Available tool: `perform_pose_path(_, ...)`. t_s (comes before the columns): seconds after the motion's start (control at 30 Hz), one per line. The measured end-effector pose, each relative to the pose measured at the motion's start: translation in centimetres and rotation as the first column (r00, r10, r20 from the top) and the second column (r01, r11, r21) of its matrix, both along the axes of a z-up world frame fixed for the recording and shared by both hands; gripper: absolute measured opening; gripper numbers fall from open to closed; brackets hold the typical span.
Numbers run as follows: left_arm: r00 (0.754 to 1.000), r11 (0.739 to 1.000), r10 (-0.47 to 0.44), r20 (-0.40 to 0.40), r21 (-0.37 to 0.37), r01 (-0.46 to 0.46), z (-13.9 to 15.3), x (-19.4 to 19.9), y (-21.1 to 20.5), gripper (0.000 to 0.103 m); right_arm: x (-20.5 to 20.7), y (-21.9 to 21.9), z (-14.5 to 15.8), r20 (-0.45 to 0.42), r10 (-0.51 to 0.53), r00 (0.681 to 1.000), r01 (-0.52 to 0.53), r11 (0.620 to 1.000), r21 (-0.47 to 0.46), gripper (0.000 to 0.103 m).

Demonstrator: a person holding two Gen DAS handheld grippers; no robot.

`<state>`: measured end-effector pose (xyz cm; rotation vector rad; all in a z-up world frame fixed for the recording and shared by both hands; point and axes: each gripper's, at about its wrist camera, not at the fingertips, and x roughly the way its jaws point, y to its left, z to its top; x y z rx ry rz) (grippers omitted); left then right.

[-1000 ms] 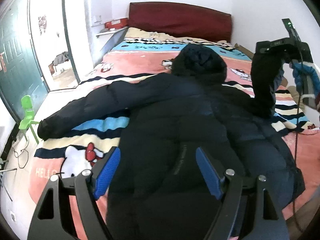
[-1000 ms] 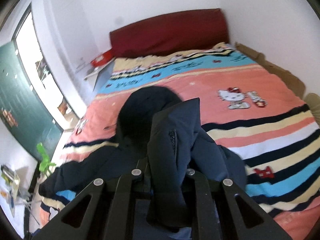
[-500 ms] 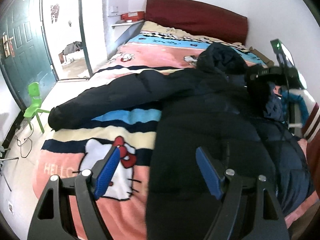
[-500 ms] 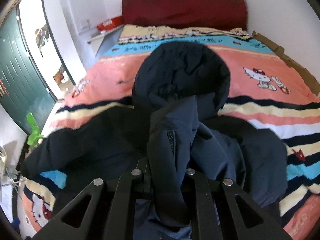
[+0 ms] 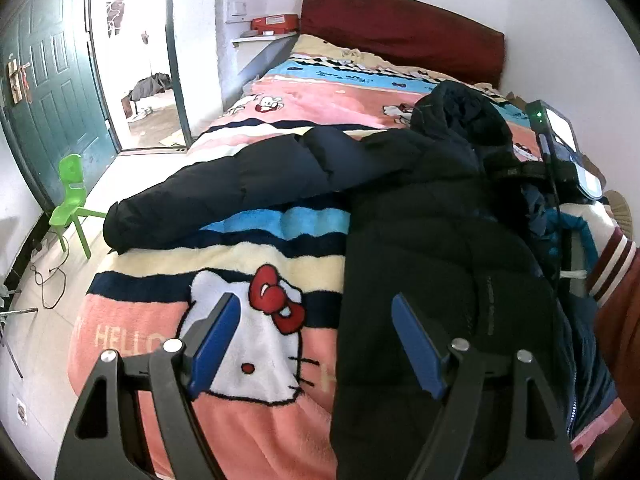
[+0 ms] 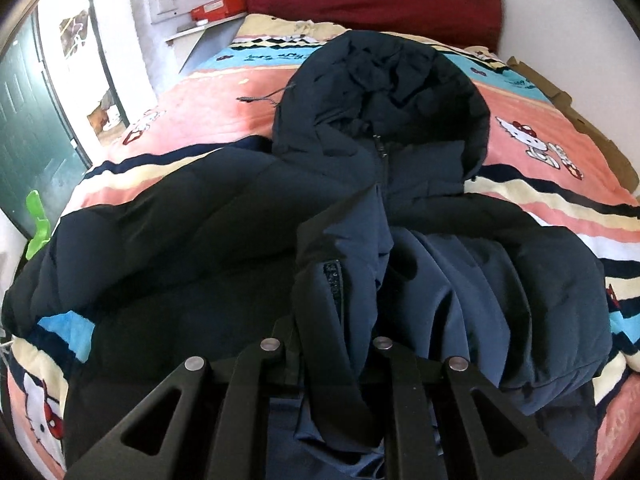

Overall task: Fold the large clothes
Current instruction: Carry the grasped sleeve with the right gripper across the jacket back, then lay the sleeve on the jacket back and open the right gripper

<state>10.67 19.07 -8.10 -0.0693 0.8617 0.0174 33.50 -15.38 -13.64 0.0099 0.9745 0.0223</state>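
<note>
- Lying spread across the bed (image 5: 260,412), a dark navy puffer coat (image 5: 420,216) rests on the striped cartoon-cat blanket (image 5: 280,224), its hood (image 6: 384,92) toward the red headboard (image 5: 400,32).
- One sleeve (image 5: 224,192) stretches flat toward the bed's door-side edge, its cuff close to that edge.
- On the bed's other side, a fold of the coat's lighter blue fabric (image 6: 340,280) is raised over the body of the coat.
- The right gripper (image 6: 326,360) is pressed together on that fold; cloth bunches between its jaws and hangs below them.
- The left gripper (image 5: 316,344) is spread wide with nothing between its blue pads (image 5: 216,340); it hovers above the foot end of the bed, one finger over the blanket's cat face, the other over the coat's lower body.
- In the left wrist view, the right gripper's handle with a lit screen (image 5: 560,148) shows at the coat's far side, with a person's red sleeve with a white-striped cuff (image 5: 612,268) beside it.
- Beyond the bed stand a green plastic chair (image 5: 70,200), a dark green door (image 5: 44,92), and a wall shelf holding a red box (image 5: 274,22).
</note>
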Motion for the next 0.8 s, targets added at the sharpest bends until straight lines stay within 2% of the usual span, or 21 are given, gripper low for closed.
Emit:
perform_pose_path(0.23, 1.0, 1.0, 0.01, -0.002, 0.008, -0.01, 0.0, 0.2, -0.1, 0.077, 0.6, 2.2, -0.2, 0.013, 0.027, 1.0, -0.028, 0.999, 0.02, 0.016)
perform_pose_path(0.33, 1.0, 1.0, 0.027, 0.002, 0.002, -0.027, 0.2, 0.3, 0.0, 0.077, 0.9, 3.1, -1.2, -0.007, 0.04, 0.999, -0.04, 0.999, 0.012, 0.023)
perform_pose_path(0.43, 0.999, 0.999, 0.037, 0.005, -0.003, -0.037, 0.4, 0.3, 0.1, 0.077, 1.0, 4.1, -1.9, -0.023, 0.071, 0.997, -0.071, 0.997, 0.014, 0.04)
perform_pose_path(0.5, 0.999, 0.999, 0.032, 0.005, -0.023, -0.032, 0.4, 0.3, 0.0, 0.077, 0.6, 4.5, -1.6, -0.008, 0.093, 0.996, -0.093, 0.995, 0.028, 0.058)
perform_pose_path(0.53, 1.0, 0.999, 0.03, 0.006, -0.033, -0.029, 0.4, 0.3, 0.0, 0.077, 0.3, 4.6, -1.2, 0.002, 0.106, 0.994, -0.106, 0.994, 0.039, 0.06)
perform_pose_path(0.8, 1.0, 0.998, 0.025, 0.006, -0.065, -0.025, 0.7, 0.0, -0.6, 0.077, -2.0, 4.3, 1.5, 0.053, 0.206, 0.977, -0.21, 0.973, 0.093, 0.062)
